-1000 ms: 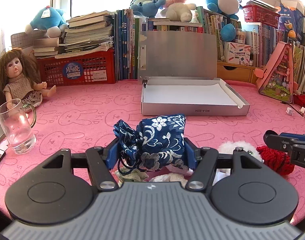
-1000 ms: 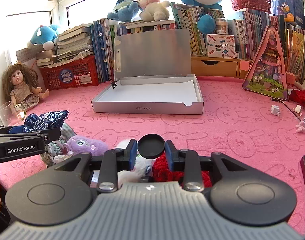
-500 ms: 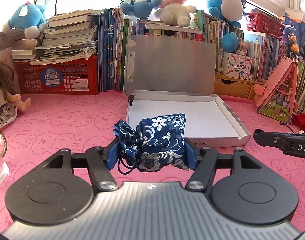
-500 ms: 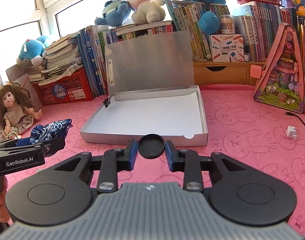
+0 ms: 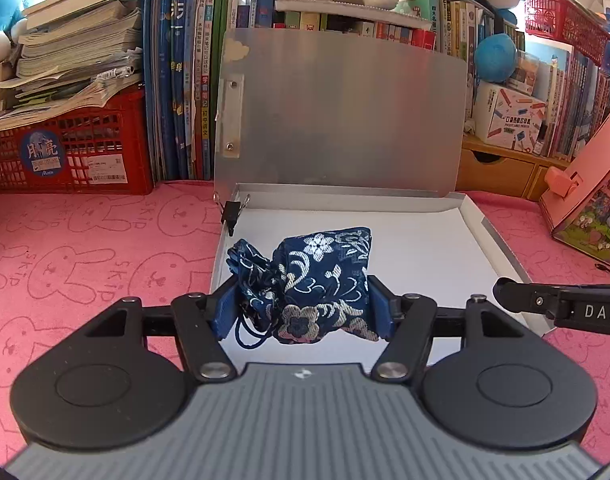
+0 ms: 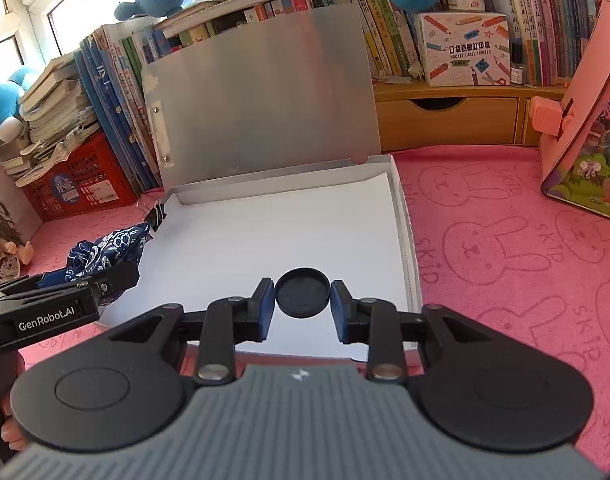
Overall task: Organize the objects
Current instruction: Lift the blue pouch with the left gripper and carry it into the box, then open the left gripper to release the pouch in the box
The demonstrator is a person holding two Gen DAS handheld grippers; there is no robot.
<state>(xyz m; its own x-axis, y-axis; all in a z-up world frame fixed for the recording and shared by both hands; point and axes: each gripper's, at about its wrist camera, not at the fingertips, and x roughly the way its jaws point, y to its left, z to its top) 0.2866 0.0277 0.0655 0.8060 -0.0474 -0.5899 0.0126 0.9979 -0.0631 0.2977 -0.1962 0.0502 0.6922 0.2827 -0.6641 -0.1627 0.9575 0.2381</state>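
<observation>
pouch [image 5: 317, 280]: dark blue drawstring fabric with white and tan floral print, clamped between the blue pads of the left tool [image 5: 301, 312]; held in the air over the near left part of the box floor, cord loop hanging below it.
left tool: about half spread, gripping the pouch on both sides; also seen from the right wrist view at the left edge [image 6: 105, 280], pouch fabric showing above its finger.
round lid [image 6: 302, 292]: small black disc, pinched edge to edge between the pads of the right tool [image 6: 302, 300]; held above the near right part of the box floor.
right tool: closed on the round lid; one finger enters the left wrist view from the right [image 5: 545, 304].
box [image 6: 405, 216]: shallow grey case on the worktop [image 6: 505, 240], white sheet lining its floor, lid standing open and upright against the books [image 5: 185, 80].
binder clip [image 5: 233, 212]: black, at the far left corner of the box.
worktop: pink cloth with rabbit outlines.
surroundings: red crate [image 5: 65, 152] with stacked papers at left, wooden drawer unit [image 6: 445, 116] at right, plush toys on top of the books, doll [image 6: 1, 240] at far left.
hand [image 6: 9, 420]: fingers visible on the left tool's handle.
</observation>
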